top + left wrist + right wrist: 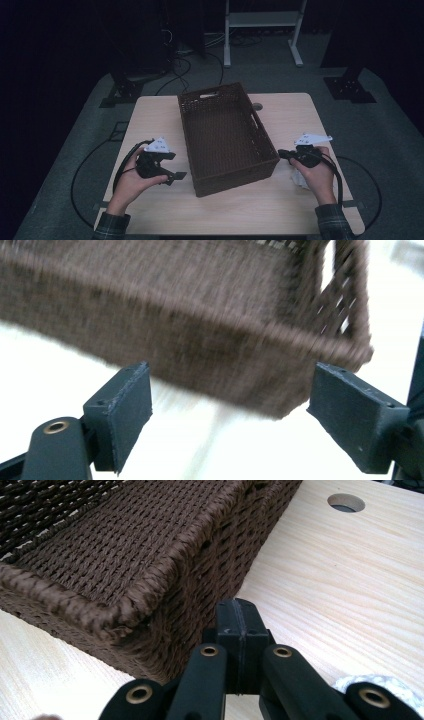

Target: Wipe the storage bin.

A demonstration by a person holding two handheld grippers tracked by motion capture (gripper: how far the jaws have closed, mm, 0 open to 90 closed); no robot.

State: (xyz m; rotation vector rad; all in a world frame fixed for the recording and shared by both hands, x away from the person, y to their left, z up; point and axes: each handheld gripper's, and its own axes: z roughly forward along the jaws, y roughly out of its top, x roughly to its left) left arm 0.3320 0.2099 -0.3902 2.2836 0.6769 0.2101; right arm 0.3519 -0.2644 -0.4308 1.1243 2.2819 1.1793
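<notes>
I am watching one dark brown woven rectangular basket point(225, 137) sitting in the middle of the high view on the pale wooden table point(280, 210), with nothing visible inside it. My left gripper point(176, 176) is hovering at centre left, just beside the basket's long wall, jaws standing wide with nothing between them. My right gripper point(283, 154) is waiting at centre right near the opposite wall, jaws pressed together on nothing. In the right gripper view the weave looks coarse and grippy, so I am judging the basket light, fairly stiff, and unlikely to slip. I am reckoning the rolled rim or the two handle cut-outs in the short walls are the best places to pinch. A white knitted scrap point(380, 685) is lying by my right hand, possibly a cloth; it is too cropped to tell. Two grippers, one basket, one scrap.
</notes>
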